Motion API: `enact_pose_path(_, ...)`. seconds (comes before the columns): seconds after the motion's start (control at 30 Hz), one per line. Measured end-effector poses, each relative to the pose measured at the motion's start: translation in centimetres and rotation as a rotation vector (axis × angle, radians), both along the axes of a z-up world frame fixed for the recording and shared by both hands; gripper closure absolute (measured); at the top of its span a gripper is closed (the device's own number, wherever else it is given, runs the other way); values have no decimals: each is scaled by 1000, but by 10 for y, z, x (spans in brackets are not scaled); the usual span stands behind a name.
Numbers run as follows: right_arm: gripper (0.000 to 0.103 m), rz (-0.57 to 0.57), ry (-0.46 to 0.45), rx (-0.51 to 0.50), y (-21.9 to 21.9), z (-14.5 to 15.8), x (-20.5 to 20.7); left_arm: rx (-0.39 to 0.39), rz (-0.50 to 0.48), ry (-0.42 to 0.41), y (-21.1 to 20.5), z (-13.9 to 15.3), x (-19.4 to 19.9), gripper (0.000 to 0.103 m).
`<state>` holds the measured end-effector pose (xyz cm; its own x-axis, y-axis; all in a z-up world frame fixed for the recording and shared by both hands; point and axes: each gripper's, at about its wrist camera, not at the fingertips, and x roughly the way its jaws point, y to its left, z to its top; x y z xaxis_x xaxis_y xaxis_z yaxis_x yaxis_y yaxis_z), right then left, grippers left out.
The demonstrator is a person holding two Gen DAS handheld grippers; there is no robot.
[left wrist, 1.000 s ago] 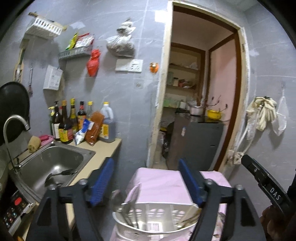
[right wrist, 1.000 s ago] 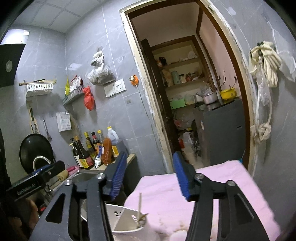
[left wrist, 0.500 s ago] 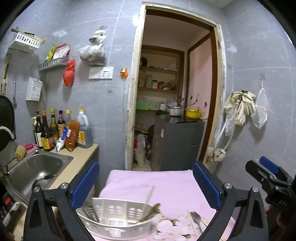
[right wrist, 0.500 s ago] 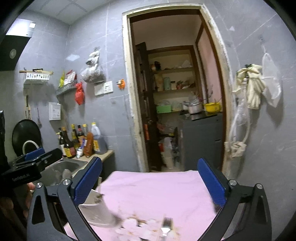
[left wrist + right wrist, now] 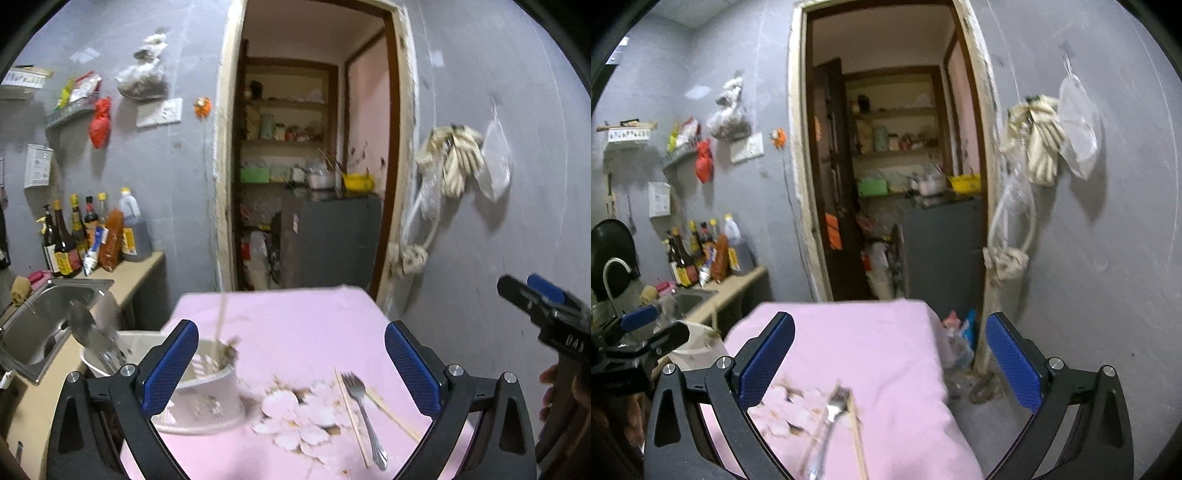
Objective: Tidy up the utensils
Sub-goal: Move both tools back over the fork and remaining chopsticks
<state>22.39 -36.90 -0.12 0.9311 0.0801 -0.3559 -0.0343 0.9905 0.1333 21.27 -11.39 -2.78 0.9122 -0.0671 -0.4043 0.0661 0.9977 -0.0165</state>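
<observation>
A pink floral cloth covers the table (image 5: 295,325). On it lie a metal fork (image 5: 364,413) and wooden chopsticks (image 5: 351,406), also seen as the fork (image 5: 827,421) and a chopstick (image 5: 857,435) in the right wrist view. A white plastic utensil basket (image 5: 207,402) stands at the table's left edge with chopsticks and a metal ladle (image 5: 88,332) sticking up from it. My left gripper (image 5: 291,365) hangs open above the cloth, basket by its left finger. My right gripper (image 5: 890,362) is open over the fork, holding nothing.
A steel sink (image 5: 48,317) and counter with sauce bottles (image 5: 74,236) lie left of the table. An open doorway (image 5: 306,166) leads to a pantry with a grey cabinet. Rags and a bag (image 5: 1049,144) hang on the right wall. The table's right edge drops to the floor.
Both grippers opened wider and swung right across the table. The basket slid from the centre to the left of the left view, and the fork and chopsticks came into sight.
</observation>
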Motion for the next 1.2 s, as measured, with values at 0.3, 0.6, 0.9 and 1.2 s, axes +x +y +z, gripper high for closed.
enact_pose_path(0.3,1,7,163,0,-25,-66,21,12,-23,186,-20,-68,24,1)
enact_pose_path(0.6,1,134,358,-18,-18,-145,62,4,-65,356,-25,-130,55,1)
enact_pose_path(0.9,1,277,470,-95,14,-183,81,20,-71,405,-28,-150,71,1)
enact_pose_path(1.2,1,282,520,-178,33,-185,93,-9,-49,433,-20,-150,80,7)
